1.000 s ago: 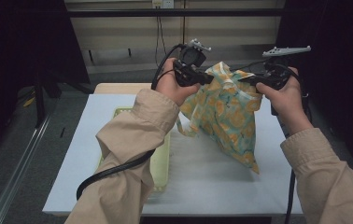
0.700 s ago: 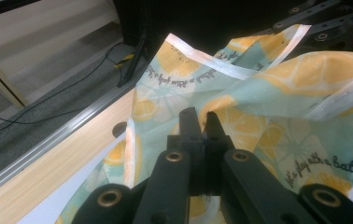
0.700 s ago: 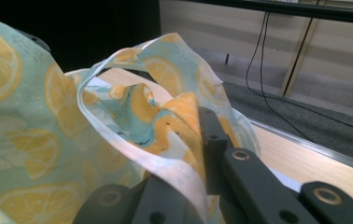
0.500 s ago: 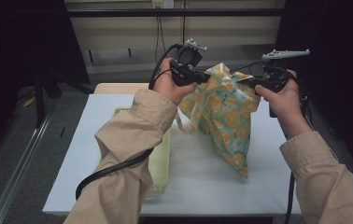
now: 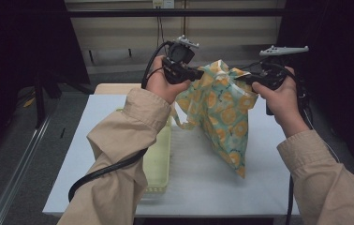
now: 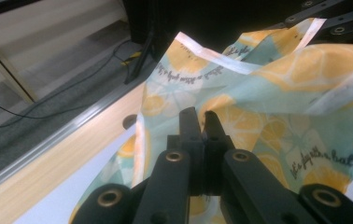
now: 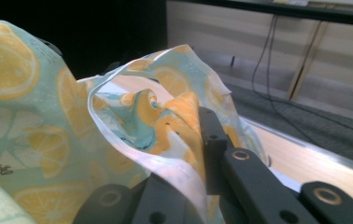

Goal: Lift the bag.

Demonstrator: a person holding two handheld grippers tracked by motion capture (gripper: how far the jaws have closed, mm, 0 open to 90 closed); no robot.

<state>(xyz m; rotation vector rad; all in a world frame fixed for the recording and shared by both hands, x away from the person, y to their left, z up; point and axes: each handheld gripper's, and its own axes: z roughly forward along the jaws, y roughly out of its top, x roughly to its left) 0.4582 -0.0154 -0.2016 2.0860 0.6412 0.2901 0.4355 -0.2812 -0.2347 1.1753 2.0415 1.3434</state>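
Lemon-printed cloth, a mint-green bag (image 5: 219, 110) with orange slices on it, hangs in the air above the far half of the white table (image 5: 198, 187), its lower corner dangling toward the table's right side without clearly touching it. The left gripper (image 5: 198, 74) is clamped on the bag's upper edge, jaws pressed together on the fabric in the left gripper view. The right gripper (image 5: 240, 77) pinches the opposite side of the rim, with cloth bunched over its jaws. A pale yellow basket (image 5: 158, 159) sits on the table near its left edge, under the left sleeve (image 5: 119, 154).

By the look of it, the lifting and gripping are done; spreading the mouth open or laying the bag flat is yet to come.

Against the earlier frames, the bag's lower tip has swung slightly inward and hangs a little higher, while both hands sit almost where they were.
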